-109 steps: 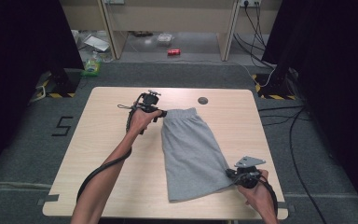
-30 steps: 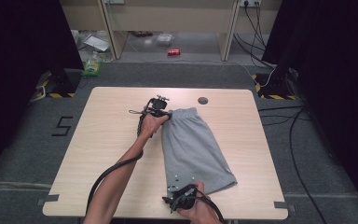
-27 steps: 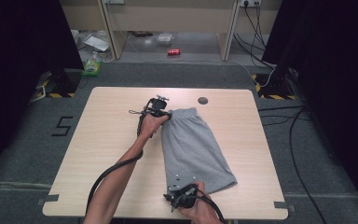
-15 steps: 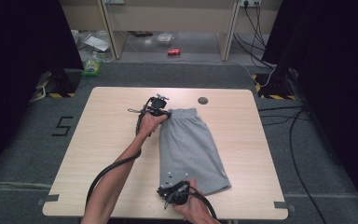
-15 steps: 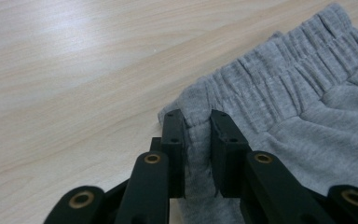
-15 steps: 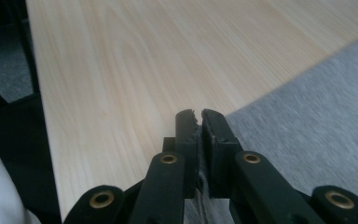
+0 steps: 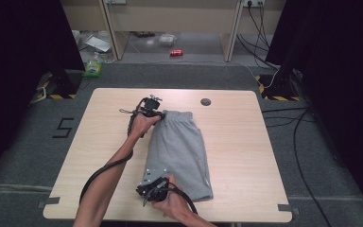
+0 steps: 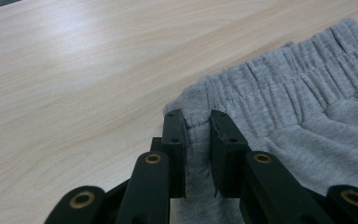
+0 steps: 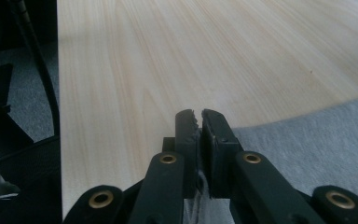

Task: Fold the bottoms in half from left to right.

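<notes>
On the light wooden table (image 7: 246, 142) the grey shorts (image 7: 182, 151) lie flat, waistband away from you. Your left gripper (image 8: 198, 140) pinches the waistband's left corner; your right gripper (image 9: 196, 135) has its jaws pressed together on the near hem's left corner.

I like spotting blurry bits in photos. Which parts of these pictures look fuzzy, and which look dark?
In the left gripper view the table blurs far off, while the grey shorts look sharp. In the right gripper view the left edge is dark shadow. In the high view the sides beyond the table are nearly black.
</notes>
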{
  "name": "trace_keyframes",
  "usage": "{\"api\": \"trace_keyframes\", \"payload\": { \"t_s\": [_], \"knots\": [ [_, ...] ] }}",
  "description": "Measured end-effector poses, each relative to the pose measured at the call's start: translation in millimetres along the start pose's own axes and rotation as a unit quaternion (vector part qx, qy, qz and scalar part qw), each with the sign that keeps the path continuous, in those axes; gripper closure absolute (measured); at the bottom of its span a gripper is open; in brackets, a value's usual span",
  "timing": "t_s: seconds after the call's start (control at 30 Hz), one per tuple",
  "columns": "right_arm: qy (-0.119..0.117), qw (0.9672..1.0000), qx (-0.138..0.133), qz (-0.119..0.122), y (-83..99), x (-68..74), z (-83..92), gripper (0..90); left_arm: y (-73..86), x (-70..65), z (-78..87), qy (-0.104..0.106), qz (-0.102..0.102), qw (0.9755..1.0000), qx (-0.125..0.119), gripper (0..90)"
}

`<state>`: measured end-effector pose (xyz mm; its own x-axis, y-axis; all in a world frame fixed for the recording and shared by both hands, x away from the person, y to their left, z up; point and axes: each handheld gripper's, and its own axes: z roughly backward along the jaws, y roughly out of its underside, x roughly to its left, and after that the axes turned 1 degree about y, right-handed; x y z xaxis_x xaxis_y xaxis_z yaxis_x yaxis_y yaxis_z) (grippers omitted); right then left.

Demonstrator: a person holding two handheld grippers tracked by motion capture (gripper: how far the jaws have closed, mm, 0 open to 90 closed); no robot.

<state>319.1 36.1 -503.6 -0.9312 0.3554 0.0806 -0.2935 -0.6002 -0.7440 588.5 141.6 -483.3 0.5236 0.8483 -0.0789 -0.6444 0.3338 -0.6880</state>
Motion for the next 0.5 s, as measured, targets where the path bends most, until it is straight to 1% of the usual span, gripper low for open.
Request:
{"api": "trace_keyframes", "payload": {
  "t_s": [0.03, 0.07, 0.1, 0.13, 0.17, 0.23, 0.27, 0.3, 0.33, 0.4, 0.43, 0.5],
  "knots": [
    [-0.002, 1.0000, 0.002, -0.004, 1.4, -1.2, -0.5, 83.1, 0.6, 0.2, -0.3, 0.000, 0.003, 1.0000, -0.001, 76.5],
    [-0.004, 1.0000, 0.002, -0.005, 2.5, -2.3, -0.5, 79.6, 0.6, 0.2, -0.3, 0.000, 0.003, 1.0000, -0.001, 76.2],
    [-0.004, 1.0000, 0.002, -0.005, 2.5, -2.3, -0.5, 79.6, 0.4, 0.4, -0.2, 0.001, 0.005, 1.0000, -0.002, 76.2],
    [-0.004, 1.0000, 0.000, -0.009, 3.1, -2.4, 0.0, 74.5, 0.2, 0.5, 0.2, 0.001, 0.007, 1.0000, -0.004, 75.7],
    [-0.006, 0.9999, 0.000, -0.012, 3.1, -2.2, 1.0, 70.1, -0.1, 0.7, 0.6, 0.002, 0.009, 0.9999, -0.005, 73.2],
    [-0.002, 0.9999, -0.009, -0.011, 1.2, -2.6, 5.8, 65.1, -0.3, 1.1, 1.8, 0.002, 0.012, 0.9999, -0.006, 72.6],
    [0.002, 0.9998, -0.020, -0.003, -1.1, -7.3, 13.3, 62.2, -0.3, 1.5, 2.4, 0.002, 0.013, 0.9999, -0.007, 70.3],
    [0.002, 0.9998, -0.020, -0.003, -1.1, -7.3, 13.3, 62.2, -0.1, 1.9, 2.9, 0.002, 0.016, 0.9998, -0.008, 70.3],
    [0.011, 0.9995, -0.029, -0.010, -1.9, -14.6, 22.4, 60.3, 0.2, 3.0, 4.1, 0.001, 0.018, 0.9998, -0.011, 68.9],
    [0.020, 0.9989, -0.036, -0.024, -0.8, -23.2, 31.8, 58.3, 0.4, 3.6, 4.9, 0.002, 0.020, 0.9997, -0.012, 68.8],
    [0.020, 0.9989, -0.036, -0.024, -0.8, -23.2, 31.8, 58.3, 0.6, 4.2, 5.8, 0.002, 0.021, 0.9997, -0.014, 68.8],
    [0.033, 0.9980, -0.043, -0.033, 1.4, -33.2, 40.7, 57.0, 0.7, 5.7, 7.4, 0.002, 0.024, 0.9996, -0.015, 67.6]
  ]
}}
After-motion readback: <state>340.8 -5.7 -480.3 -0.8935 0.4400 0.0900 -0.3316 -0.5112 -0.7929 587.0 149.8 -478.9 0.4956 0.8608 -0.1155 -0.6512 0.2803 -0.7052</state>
